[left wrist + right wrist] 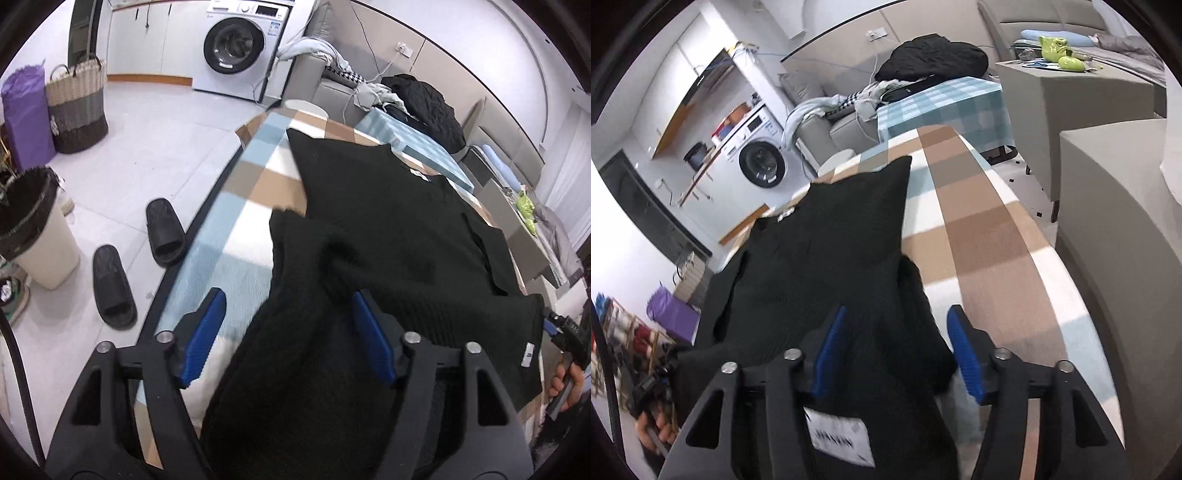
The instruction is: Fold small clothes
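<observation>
**Both grippers let go of the black top**

The left gripper (288, 336) and right gripper (895, 347) stand released, pads clear of the black knit top (388, 229), likely so the folded hem can settle. It lies on the checked table cover (236, 229), long axis running away, collar at the far end

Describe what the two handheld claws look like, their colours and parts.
Both claws, left and right, match: matte black angular arms with triangular cutouts, silver round pivot pins, and bright blue ribbed pads on the fingers. A black cable runs beside the left one.
</observation>
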Available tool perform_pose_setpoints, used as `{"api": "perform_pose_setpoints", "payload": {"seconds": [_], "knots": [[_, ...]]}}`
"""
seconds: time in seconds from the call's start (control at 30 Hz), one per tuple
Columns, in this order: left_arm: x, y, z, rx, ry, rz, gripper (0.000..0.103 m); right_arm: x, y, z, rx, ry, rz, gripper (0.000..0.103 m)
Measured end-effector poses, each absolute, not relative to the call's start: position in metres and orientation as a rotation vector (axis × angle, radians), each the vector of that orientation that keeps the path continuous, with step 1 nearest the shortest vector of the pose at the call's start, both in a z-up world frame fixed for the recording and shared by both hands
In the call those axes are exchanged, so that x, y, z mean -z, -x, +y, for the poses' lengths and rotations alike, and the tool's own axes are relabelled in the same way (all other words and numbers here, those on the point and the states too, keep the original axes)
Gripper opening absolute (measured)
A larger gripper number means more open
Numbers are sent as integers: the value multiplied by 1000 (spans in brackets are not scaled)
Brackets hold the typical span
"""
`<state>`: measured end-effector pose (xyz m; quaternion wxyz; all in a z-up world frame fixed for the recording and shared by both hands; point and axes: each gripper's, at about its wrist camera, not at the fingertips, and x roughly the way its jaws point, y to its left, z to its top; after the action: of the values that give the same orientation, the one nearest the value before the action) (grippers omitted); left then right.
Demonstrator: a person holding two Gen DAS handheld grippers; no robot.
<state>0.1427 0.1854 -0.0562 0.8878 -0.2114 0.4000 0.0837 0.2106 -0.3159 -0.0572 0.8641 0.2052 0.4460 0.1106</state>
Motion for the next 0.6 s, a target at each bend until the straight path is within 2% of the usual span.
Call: {"api": "perform_pose_setpoints", "payload": {"seconds": [0.17,0.27,0.3,0.33,0.37,0.4,0.47,0.6], "knots": [[74,-155,184,-172,449,876,68,72,-221,-308,-256,-403,980,65],[78,-167,179,-133,446,888,57,78,-230,-299,-271,-392,998,65],[80,-170,177,-130,447,892,50,80,-232,-296,-269,-385,1003,63],[81,-173,175,-137,433,886,37,80,-233,-292,-281,-378,1004,52],[81,-175,175,-132,429,890,28,80,-233,-290,-287,-376,1004,39],[83,-178,174,-116,433,895,18,81,-233,-286,-304,-368,1008,34],[83,-178,173,-116,436,883,16,80,-231,-281,-305,-333,1005,20],[82,-172,169,-119,411,875,13,79,-223,-280,-321,-334,1019,17]]}}
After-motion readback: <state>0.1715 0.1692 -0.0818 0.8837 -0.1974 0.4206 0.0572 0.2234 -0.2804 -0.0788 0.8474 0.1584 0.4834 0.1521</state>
